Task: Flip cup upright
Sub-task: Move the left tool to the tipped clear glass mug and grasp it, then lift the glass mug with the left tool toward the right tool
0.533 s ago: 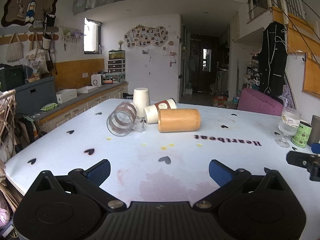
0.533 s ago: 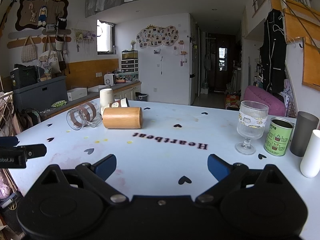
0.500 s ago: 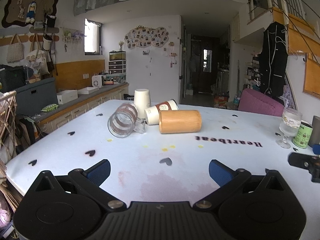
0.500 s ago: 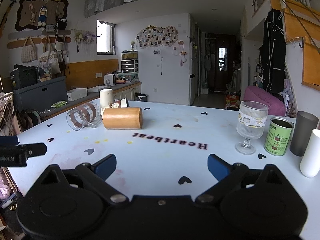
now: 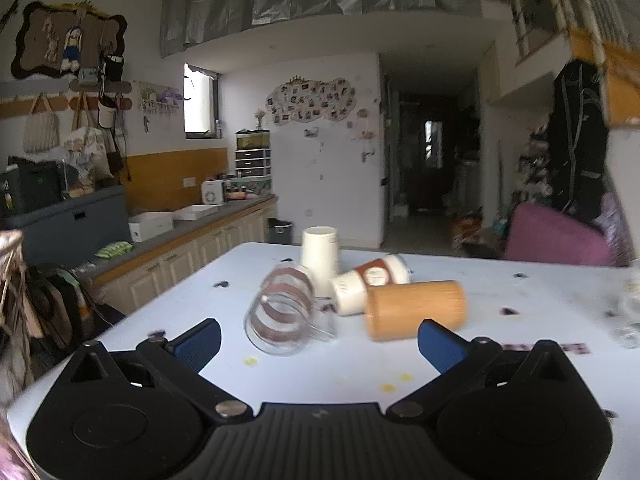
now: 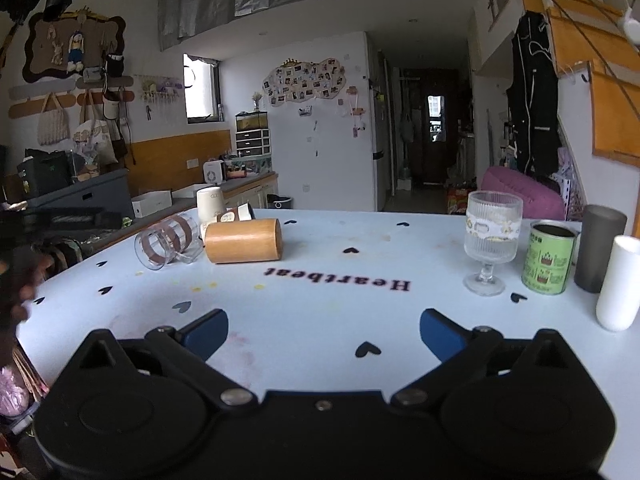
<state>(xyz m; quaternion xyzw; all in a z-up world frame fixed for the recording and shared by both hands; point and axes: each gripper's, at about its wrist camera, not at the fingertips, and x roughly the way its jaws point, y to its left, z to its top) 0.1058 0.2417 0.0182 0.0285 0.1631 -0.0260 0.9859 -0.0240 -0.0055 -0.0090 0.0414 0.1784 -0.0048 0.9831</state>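
Note:
Several cups lie in a cluster on the white table (image 5: 520, 360). A clear glass mug (image 5: 286, 306) with brown bands lies on its side, mouth toward me. A wooden cup (image 5: 416, 309) lies on its side to its right. A brown and white paper cup (image 5: 370, 282) lies on its side behind them. A cream paper cup (image 5: 320, 258) stands upside down at the back. My left gripper (image 5: 319, 342) is open and empty, just short of the glass mug. My right gripper (image 6: 324, 334) is open and empty over the table's near middle. The wooden cup (image 6: 244, 246) and the glass mug (image 6: 166, 242) lie far left of it.
A stemmed glass (image 6: 491, 246), a green tin (image 6: 550, 258), a grey tumbler (image 6: 598, 248) and a white cylinder (image 6: 618, 282) stand at the table's right. A counter with cabinets (image 5: 192, 240) runs along the left. A pink chair (image 5: 556, 240) stands beyond the far edge.
My left gripper has moved forward toward the cup cluster, which now looks larger and closer. The right gripper has barely moved. Both stay open.

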